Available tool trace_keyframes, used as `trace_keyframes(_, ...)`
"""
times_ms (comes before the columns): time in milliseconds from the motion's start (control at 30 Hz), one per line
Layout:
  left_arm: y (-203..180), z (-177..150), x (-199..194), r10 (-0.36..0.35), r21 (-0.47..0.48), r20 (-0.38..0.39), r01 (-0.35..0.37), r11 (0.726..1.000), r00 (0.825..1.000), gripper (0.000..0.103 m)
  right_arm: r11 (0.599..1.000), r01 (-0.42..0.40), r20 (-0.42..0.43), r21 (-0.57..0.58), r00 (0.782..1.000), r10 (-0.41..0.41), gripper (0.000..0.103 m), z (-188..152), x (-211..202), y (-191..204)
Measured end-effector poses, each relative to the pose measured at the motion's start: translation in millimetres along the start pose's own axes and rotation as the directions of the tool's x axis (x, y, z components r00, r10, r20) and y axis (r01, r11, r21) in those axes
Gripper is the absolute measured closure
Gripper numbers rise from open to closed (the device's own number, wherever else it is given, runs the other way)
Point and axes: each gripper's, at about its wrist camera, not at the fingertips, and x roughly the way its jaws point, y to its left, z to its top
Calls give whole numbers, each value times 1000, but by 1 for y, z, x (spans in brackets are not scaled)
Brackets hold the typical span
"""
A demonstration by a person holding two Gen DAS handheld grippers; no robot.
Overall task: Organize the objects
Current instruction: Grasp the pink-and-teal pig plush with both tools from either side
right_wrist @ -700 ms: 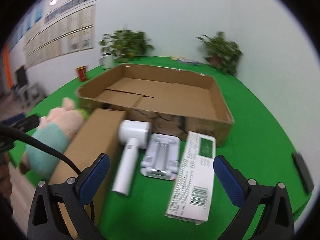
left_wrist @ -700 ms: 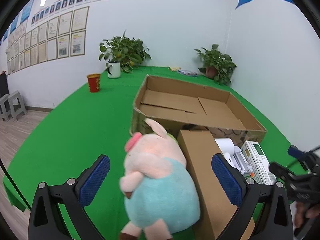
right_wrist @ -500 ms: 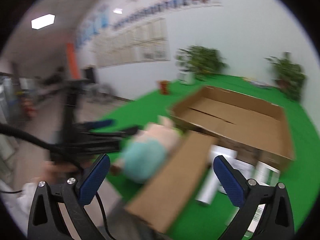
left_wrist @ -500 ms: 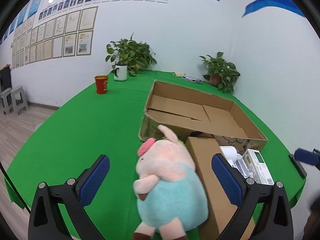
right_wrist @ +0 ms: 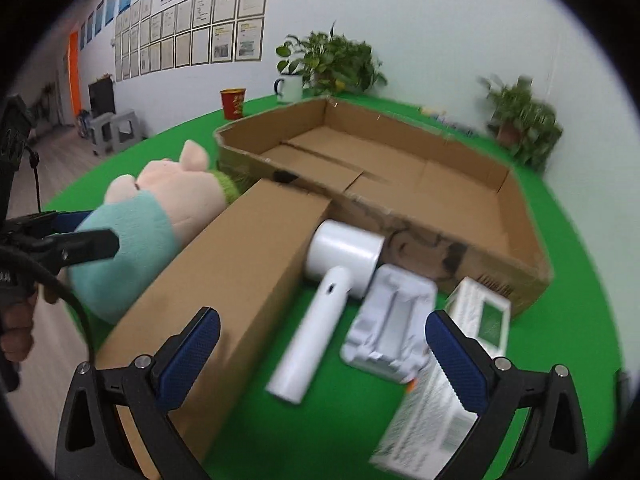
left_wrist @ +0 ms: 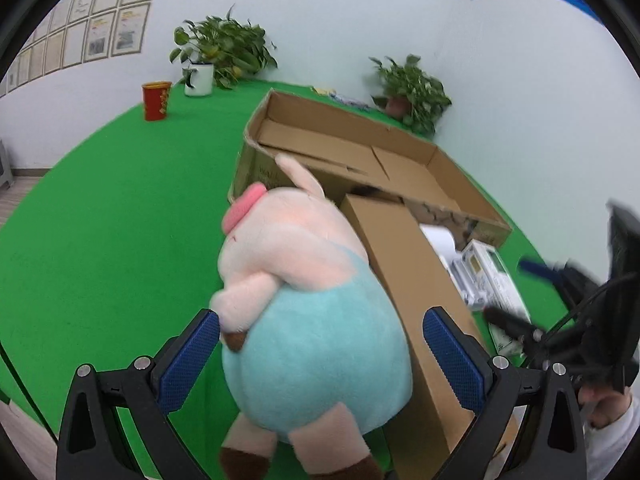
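Note:
A pink plush pig in a teal shirt (left_wrist: 304, 320) lies on the green table, its body between the wide-apart pads of my open left gripper (left_wrist: 320, 354); the pads do not press it. Beside it lies a long closed cardboard box (left_wrist: 412, 292). My right gripper (right_wrist: 320, 356) hangs open above a white hair dryer (right_wrist: 320, 320), a white plastic holder (right_wrist: 392, 328) and a white-and-green carton (right_wrist: 440, 400). Behind them sits a large open cardboard tray (right_wrist: 400, 160). The pig (right_wrist: 152, 216) and the long box (right_wrist: 224, 292) also show in the right wrist view.
A red cup (left_wrist: 157, 100), a white mug (left_wrist: 199, 78) with a leafy plant (left_wrist: 224, 52) and a second potted plant (left_wrist: 412, 88) stand at the table's far edge by the wall. A person's hand (right_wrist: 16, 332) shows at the left. Grey stools (right_wrist: 116, 132) stand on the floor.
My left gripper has come in closer, and the pig now lies between its pads. The right view swung left toward the room, then back down onto the dryer and cartons.

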Motion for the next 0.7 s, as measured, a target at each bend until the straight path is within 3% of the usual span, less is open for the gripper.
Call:
trace_keyframes(100,1,-7,8,21,-2,-4,-21,1000,1000,2,986,111,93,-124,991,-99,1,8,-7,12)
trace_keyframes(167,7,-13,13,-20,-40,-25,19,999,999,4,974,154,152,-164,980,-129,1,16,-12,18)
trace_keyframes(267,18,-21,14,-70,-117,-7,69,991,998,11,970,139,228,-198,969,-92,1,27,-18,27)
trace_keyframes(433,35,-30,6,-118,-155,16,119,981,993,24,959,-59,231,-278,965,127,1,55,-16,58)
trace_keyframes(533,42,-37,-4,-138,-161,25,140,977,990,29,939,-215,192,-268,943,270,1,70,-11,75)
trace_keyframes(700,59,-57,-33,-159,-190,59,167,968,986,32,890,-396,58,-224,907,418,1,87,11,104)
